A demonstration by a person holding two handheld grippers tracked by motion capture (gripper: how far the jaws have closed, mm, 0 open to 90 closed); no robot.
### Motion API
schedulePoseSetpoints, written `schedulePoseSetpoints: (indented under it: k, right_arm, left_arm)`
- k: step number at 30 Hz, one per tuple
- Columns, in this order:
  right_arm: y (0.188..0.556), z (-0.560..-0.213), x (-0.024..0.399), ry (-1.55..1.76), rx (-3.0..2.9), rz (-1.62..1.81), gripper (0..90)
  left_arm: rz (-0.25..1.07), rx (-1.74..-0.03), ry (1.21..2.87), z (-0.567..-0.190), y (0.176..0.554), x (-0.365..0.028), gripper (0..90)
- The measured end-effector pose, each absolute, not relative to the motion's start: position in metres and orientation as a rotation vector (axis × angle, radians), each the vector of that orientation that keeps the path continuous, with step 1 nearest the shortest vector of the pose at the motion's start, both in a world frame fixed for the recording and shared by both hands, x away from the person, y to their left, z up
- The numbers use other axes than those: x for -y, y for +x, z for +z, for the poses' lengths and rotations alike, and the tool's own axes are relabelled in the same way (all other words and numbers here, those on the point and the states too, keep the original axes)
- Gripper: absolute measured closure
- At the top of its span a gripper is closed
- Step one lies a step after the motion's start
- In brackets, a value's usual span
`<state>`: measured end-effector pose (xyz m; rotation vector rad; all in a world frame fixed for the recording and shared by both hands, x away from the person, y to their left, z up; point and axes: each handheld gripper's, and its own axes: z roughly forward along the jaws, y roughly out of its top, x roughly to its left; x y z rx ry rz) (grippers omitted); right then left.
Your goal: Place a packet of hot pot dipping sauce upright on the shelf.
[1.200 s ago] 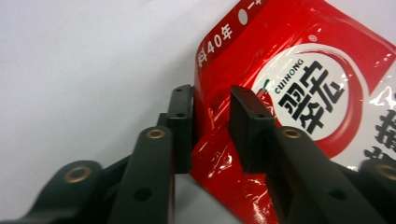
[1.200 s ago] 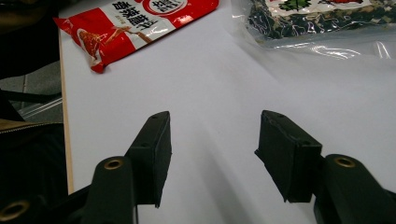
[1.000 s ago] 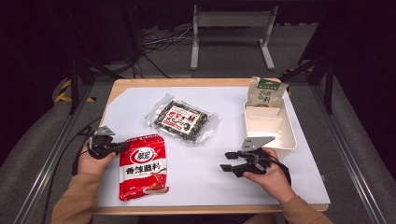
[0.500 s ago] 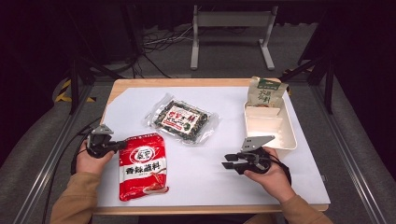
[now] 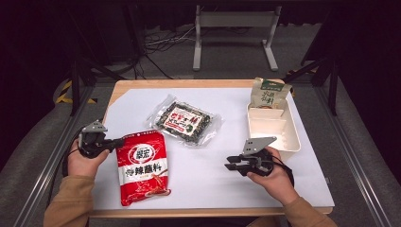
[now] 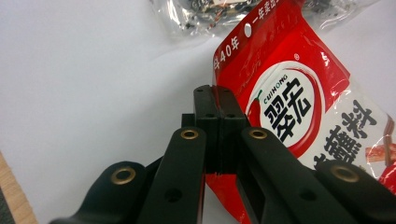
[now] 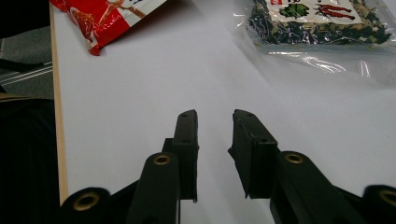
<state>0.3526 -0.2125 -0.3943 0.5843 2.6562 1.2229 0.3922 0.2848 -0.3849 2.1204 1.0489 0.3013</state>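
A red seasoning packet (image 5: pixel 144 168) with white lettering lies flat at the front left of the white table top (image 5: pixel 198 175). My left gripper (image 5: pixel 118 141) is shut on the packet's upper left edge. In the left gripper view the pads (image 6: pixel 208 109) meet with the red packet (image 6: pixel 289 102) pinched between them. My right gripper (image 5: pixel 229 163) hovers at the front right, pointing left. Its jaws have just been closing and stand a little apart with nothing between them, bare table showing past the right gripper (image 7: pixel 215 116).
A clear bag of dark dried greens (image 5: pixel 187 122) with a red label lies mid-table. A white two-part tray (image 5: pixel 288 137) sits at the right, with a green pouch (image 5: pixel 268 93) leaning at its far end. The wooden table edge (image 5: pixel 213 212) runs along the front.
The left gripper has risen slightly with the red packet's edge in its jaws. The right gripper's jaws have narrowed while the hand stayed in place.
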Motion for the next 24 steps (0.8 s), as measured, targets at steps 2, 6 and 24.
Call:
schedulePoseSetpoints:
  k: [2, 6, 24]
  right_arm:
    - [0.352, -0.393, 0.212, 0.584, -2.655, 1.227, 70.8]
    - [0.350, -0.390, 0.212, 0.580, -2.642, 1.228, 69.9]
    - [0.346, -0.385, 0.217, 0.584, -2.619, 1.231, 68.1]
  left_arm:
    - [0.309, -1.043, 2.113, -0.378, 0.389, -0.284, 90.0]
    - [0.320, -1.025, 2.106, -0.368, 0.383, -0.281, 90.0]
    - [0.348, -0.939, 2.124, -0.331, 0.353, -0.281, 90.0]
